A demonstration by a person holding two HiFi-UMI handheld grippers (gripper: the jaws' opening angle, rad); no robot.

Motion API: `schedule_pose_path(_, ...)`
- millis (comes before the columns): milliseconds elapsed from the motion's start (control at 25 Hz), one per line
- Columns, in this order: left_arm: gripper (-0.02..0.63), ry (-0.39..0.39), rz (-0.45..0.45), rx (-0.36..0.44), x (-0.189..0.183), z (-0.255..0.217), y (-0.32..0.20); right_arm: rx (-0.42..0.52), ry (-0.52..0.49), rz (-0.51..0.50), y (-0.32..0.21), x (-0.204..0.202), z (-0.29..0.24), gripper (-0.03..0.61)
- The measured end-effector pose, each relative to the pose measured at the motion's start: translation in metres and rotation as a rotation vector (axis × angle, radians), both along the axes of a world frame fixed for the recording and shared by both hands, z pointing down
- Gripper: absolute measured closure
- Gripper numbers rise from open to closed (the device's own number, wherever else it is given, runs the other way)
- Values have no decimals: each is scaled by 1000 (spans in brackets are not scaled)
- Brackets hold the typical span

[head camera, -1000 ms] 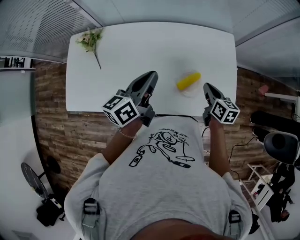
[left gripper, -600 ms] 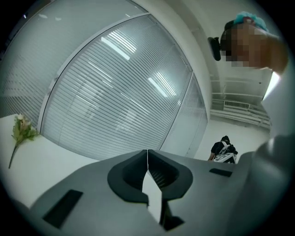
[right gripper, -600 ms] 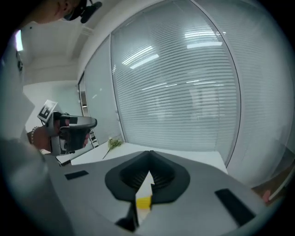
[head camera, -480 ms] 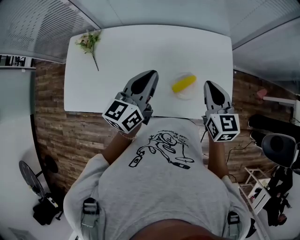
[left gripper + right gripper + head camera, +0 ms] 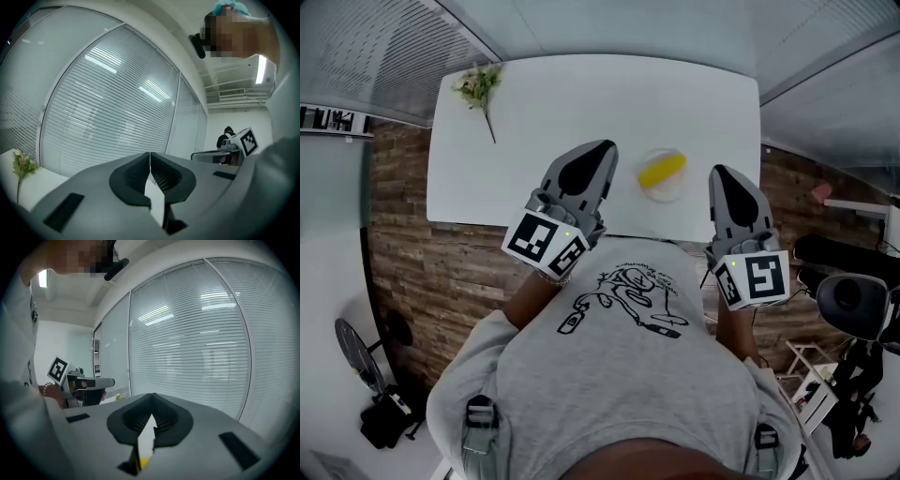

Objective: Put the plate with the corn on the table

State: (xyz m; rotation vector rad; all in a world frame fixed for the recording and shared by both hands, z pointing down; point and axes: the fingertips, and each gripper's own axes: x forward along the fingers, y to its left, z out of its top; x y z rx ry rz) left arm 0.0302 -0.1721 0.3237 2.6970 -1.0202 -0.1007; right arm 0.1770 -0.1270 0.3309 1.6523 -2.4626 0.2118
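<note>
Diagonally, corn (image 5: 662,170) lies on plate (image 5: 667,194); plate sits on table (image 5: 562,112).

No word or number is legible to me in any view.

Head view: the left cube (image 5: 546,244), on the left gripper (image 5: 601,147), and the right cube (image 5: 755,278), on the right gripper (image 5: 718,172), each carry square black-and-white markers, which are patterns and not letters. The grey shirt (image 5: 628,375) bears a black line drawing with a short line of script beside it, too small for me to read. A strip (image 5: 328,119) at the left edge shows black-and-white marks that I cannot make out.

Both gripper views: I see the opposite cube's marker, again without lettering.
</note>
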Motion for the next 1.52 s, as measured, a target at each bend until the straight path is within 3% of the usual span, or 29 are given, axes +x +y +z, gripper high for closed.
schedule_pose_path(600,592,-7,13,72,27,-36,26,62,19,-48,17,3,-39,572)
schedule_pose_path(1520,592,-6,14,66,35,-37,20,68,17,-53,11,12,-45,574)
